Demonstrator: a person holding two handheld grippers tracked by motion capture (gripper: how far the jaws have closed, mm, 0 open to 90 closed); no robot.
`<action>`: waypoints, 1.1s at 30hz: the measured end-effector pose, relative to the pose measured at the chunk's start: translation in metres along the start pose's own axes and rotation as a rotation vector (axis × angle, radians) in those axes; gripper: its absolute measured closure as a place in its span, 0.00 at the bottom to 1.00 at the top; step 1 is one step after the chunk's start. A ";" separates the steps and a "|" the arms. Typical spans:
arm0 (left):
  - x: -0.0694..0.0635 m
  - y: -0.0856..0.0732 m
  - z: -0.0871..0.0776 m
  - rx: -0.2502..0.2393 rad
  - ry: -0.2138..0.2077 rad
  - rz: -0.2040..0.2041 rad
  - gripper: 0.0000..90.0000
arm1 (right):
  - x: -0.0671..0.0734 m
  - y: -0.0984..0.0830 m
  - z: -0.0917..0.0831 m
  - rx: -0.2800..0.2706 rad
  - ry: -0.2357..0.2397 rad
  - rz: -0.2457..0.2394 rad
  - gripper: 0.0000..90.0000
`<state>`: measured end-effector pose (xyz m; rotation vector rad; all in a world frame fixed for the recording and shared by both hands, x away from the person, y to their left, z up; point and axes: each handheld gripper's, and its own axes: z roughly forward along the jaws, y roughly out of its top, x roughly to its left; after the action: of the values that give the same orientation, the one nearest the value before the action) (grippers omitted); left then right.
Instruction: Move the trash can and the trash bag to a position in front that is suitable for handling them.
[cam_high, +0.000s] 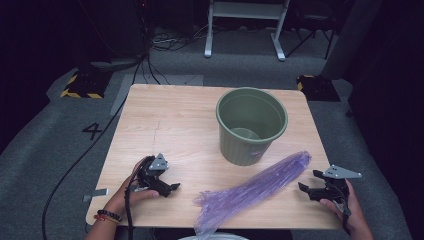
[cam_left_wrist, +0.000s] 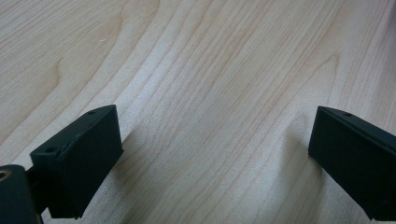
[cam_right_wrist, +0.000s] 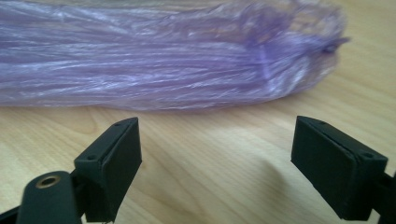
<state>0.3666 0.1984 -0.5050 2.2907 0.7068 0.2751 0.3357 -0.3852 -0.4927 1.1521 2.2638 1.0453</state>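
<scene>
Surface (cam_high: 165, 120): pale wood. Bin (cam_high: 251, 124): green, upright, empty, behind bag. Bag (cam_high: 252, 187): purple, translucent, crumpled flat; long axis diagonal, from near edge toward bin's right. Right gripper (cam_high: 306, 181): jaws apart, facing bag's far end, nearer arm. Left gripper (cam_high: 175, 186): jaws apart, over bare wood, left of bag.

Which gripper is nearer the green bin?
Left, narrowly. The left gripper sits left of and nearer the person than the bin; the right gripper sits to its right.
</scene>
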 end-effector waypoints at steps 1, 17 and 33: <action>0.000 0.000 0.000 0.000 0.000 0.000 0.03 | 0.000 0.000 0.000 0.000 0.000 0.000 0.18; 0.000 0.000 0.000 0.000 0.000 0.000 0.03 | 0.010 0.063 -0.008 -0.128 -0.003 -0.090 0.19; 0.000 0.000 0.000 0.000 0.000 0.000 0.03 | 0.027 0.107 0.046 -0.097 0.088 -0.173 0.18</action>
<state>0.3666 0.1984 -0.5050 2.2909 0.7070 0.2751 0.4043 -0.3022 -0.4410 0.8695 2.3045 1.1430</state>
